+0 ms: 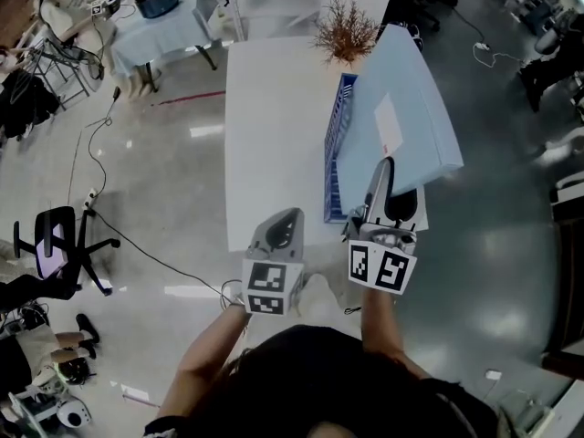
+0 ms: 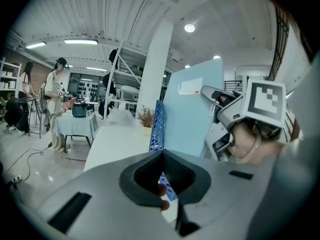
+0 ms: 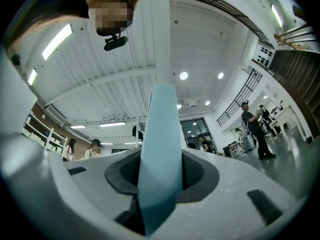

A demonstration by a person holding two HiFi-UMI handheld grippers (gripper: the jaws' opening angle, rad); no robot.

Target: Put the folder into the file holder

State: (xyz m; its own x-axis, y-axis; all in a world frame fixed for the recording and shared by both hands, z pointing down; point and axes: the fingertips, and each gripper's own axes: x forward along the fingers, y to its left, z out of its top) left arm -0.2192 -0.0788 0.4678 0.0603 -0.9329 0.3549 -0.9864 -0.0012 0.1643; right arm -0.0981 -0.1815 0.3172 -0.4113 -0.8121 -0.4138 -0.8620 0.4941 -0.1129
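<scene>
Most of file holder (image 1: 338,130) hid behind folder (image 1: 406,108)

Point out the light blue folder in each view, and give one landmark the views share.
Head view: folder right of centre, tilted, beside the blue file holder.
Left gripper view: folder right of centre, upright, just right of the file holder.
Right gripper view: folder dead centre, edge-on between the jaws.
Shared landmark: the right gripper, clamped on the folder.
</scene>
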